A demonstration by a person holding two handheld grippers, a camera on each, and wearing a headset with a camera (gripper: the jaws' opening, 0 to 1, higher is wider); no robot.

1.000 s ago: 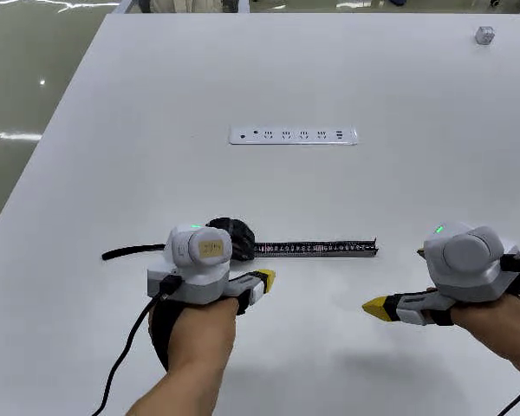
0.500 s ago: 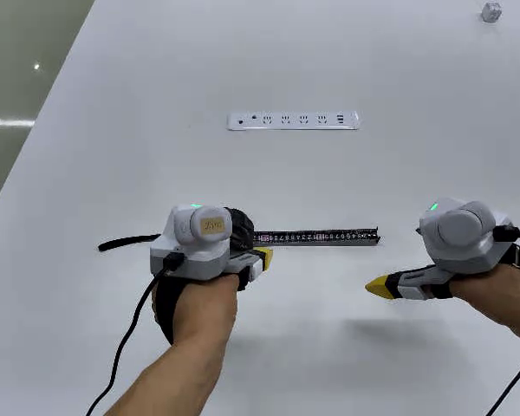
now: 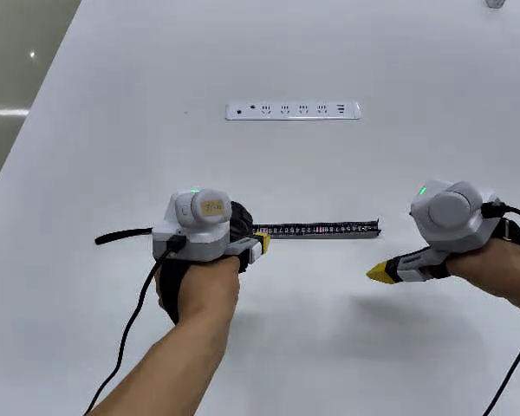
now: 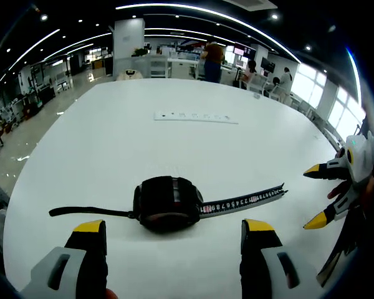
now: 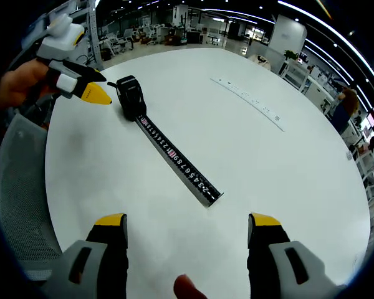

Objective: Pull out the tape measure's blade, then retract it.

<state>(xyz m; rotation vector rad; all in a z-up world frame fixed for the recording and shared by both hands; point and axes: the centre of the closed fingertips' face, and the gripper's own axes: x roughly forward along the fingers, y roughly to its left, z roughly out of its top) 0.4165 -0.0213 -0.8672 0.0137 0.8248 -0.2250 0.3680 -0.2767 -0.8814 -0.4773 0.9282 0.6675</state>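
A black tape measure (image 4: 167,202) lies on the white table, partly hidden behind my left gripper in the head view (image 3: 240,220). Its blade (image 3: 316,230) is pulled out to the right, and the blade (image 5: 177,162) ends near my right gripper. A black strap (image 3: 121,235) trails off to the left. My left gripper (image 4: 172,228) hovers just in front of the case, open, with nothing between its yellow-tipped fingers (image 4: 90,227). My right gripper (image 5: 181,220) is open too, a short way from the blade's tip (image 5: 213,198). From the head view, the right gripper (image 3: 383,272) sits below the blade's end.
A white power strip (image 3: 293,110) lies further back on the table (image 3: 329,52). A small grey object (image 3: 495,3) sits at the far right corner. The table's left edge (image 3: 35,113) drops to a green floor. Black cables (image 3: 130,329) hang from both grippers.
My left gripper has moved forward to the tape measure's case. The right gripper has edged up toward the blade's end. The tape measure and blade lie as before.
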